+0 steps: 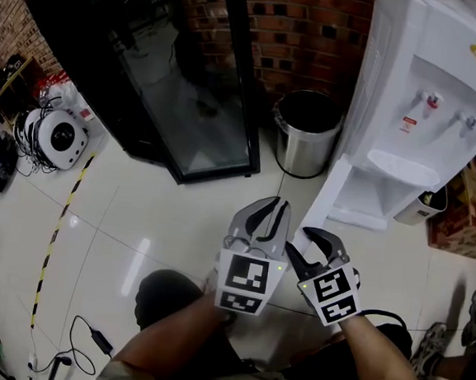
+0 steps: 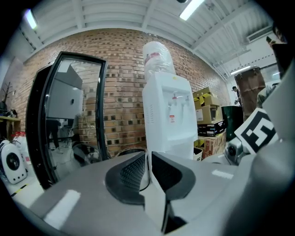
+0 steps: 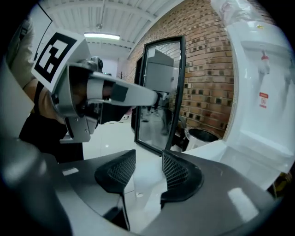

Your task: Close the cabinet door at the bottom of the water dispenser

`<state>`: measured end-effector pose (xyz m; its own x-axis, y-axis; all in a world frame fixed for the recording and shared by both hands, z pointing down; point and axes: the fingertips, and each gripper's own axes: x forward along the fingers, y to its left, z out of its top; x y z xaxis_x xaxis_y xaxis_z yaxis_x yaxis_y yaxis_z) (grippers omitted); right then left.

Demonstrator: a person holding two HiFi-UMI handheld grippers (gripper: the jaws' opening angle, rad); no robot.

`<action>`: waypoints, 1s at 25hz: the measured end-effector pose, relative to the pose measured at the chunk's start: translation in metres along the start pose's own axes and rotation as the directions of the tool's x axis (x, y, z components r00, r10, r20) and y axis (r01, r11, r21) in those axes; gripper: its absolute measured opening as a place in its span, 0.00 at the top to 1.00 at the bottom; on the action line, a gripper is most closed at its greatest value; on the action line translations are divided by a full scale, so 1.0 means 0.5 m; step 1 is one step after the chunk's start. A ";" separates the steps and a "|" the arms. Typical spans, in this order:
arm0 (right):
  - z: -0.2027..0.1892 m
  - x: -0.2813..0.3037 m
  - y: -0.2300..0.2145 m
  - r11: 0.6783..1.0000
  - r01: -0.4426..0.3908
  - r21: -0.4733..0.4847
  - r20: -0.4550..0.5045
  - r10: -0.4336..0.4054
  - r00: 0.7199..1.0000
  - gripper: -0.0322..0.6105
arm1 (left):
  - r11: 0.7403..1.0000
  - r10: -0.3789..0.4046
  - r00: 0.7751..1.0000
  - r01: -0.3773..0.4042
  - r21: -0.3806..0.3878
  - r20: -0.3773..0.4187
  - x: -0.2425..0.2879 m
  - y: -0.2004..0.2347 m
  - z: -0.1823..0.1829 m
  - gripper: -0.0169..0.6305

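Observation:
The white water dispenser (image 1: pixel 428 94) stands at the upper right, against the brick wall. Its bottom cabinet door (image 1: pixel 332 197) hangs open, swung out to the left of the cabinet opening (image 1: pixel 368 196). Both grippers are held over the tiled floor just in front of that door. My left gripper (image 1: pixel 278 203) has its jaws together with nothing between them, and it faces the dispenser (image 2: pixel 168 115). To its right, my right gripper (image 1: pixel 304 240) is open and empty, its tips (image 3: pixel 148 161) close to the door's lower edge; the dispenser (image 3: pixel 262 92) fills the right of its view.
A steel waste bin (image 1: pixel 307 133) stands just left of the dispenser. A tall black glass-door cabinet (image 1: pixel 173 80) is further left. A round white device (image 1: pixel 56 136) and cables lie at far left, beside a yellow-black floor stripe (image 1: pixel 56 235). Cardboard boxes (image 2: pixel 209 120) stack right of the dispenser.

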<state>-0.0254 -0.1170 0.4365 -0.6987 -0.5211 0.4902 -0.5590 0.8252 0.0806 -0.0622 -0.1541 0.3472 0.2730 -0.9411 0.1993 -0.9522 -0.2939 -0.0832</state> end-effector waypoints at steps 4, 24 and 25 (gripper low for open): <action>-0.015 -0.012 -0.001 1.000 -0.002 0.031 0.001 0.002 1.000 0.69 | 1.000 -0.007 1.000 0.008 -0.017 0.009 -0.001 -0.007 0.008 0.90; -0.161 -0.241 -0.147 0.950 0.202 0.239 -0.057 -0.194 0.979 0.72 | 0.972 -0.232 0.973 0.231 -0.037 -0.010 0.057 -0.287 0.012 0.94; -0.173 -0.259 -0.168 0.939 0.230 0.255 -0.061 -0.222 0.973 0.74 | 0.970 -0.242 0.970 0.241 -0.031 -0.013 0.064 -0.304 0.010 0.94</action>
<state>0.1507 -0.0998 0.4412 -0.5288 -0.6768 0.5122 -0.7996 0.5996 -0.0333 0.0920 -0.1403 0.3614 0.4934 -0.8400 0.2259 -0.8620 -0.5069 -0.0022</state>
